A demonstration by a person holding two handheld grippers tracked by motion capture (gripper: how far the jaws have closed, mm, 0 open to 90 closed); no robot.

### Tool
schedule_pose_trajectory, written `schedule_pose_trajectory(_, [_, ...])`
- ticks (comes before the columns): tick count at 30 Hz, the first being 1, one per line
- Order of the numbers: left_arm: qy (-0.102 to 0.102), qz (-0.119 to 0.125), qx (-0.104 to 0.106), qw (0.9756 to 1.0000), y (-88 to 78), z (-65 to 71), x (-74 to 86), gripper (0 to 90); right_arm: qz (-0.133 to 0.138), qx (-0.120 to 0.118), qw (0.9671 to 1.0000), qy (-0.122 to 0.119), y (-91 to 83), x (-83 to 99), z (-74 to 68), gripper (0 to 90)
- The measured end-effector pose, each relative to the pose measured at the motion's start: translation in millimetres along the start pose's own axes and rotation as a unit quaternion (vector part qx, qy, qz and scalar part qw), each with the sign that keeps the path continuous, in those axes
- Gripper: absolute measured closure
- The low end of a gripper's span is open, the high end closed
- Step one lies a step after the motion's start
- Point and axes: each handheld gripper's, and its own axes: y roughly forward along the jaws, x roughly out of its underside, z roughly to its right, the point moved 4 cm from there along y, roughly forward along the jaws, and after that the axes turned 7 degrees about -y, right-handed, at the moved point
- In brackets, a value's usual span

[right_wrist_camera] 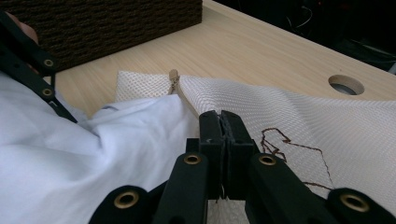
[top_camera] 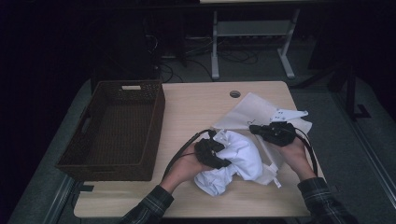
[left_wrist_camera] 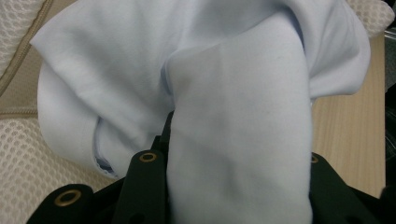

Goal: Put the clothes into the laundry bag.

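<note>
Left gripper [top_camera: 215, 154] is clamped on the bunched white garment [top_camera: 236, 163] mid-worktop [top_camera: 196, 107]; right gripper [top_camera: 275, 131] is pinched on the mesh bag's [top_camera: 250, 112] edge. Bagging appears barely begun; the garment is judged mostly outside.

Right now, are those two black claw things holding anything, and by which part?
The left gripper clamps a thick fold of the crumpled white cloth; the right gripper pinches the edge of the beige mesh bag.
</note>
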Motion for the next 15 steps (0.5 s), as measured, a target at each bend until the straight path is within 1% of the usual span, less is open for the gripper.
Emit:
schedule_pose_trajectory(3, [-0.001,0.002,-0.002,1.0000,3.8,-2.5,-1.2,62.5,0.000,-0.002,1.0000,0.000,-0.4,-0.2,-0.5,87.6])
schedule_pose_trajectory(5, [-0.002,-0.001,-0.008,1.0000,5.2,-5.4,-1.2,62.4,0.001,-0.004,1.0000,0.000,-0.5,-0.5,-0.9,87.6])
schedule_pose_trajectory(7, [-0.008,0.001,-0.012,0.9999,6.4,-7.8,-0.9,62.4,0.002,-0.005,1.0000,-0.002,-0.2,-0.8,-1.5,87.6])
schedule_pose_trajectory(12, [-0.014,0.001,-0.018,0.9997,7.1,-13.3,-0.6,62.5,-0.001,-0.009,0.9999,-0.006,1.6,-1.9,-4.6,87.6])
schedule_pose_trajectory(13, [-0.018,0.004,-0.019,0.9996,8.1,-14.3,-0.7,62.5,-0.001,-0.010,0.9999,-0.007,2.2,-2.2,-5.2,87.6])
schedule_pose_trajectory(15, [-0.024,0.002,-0.022,0.9995,8.4,-17.7,-0.1,62.6,-0.002,-0.011,0.9999,-0.009,3.1,-2.7,-6.5,87.6])
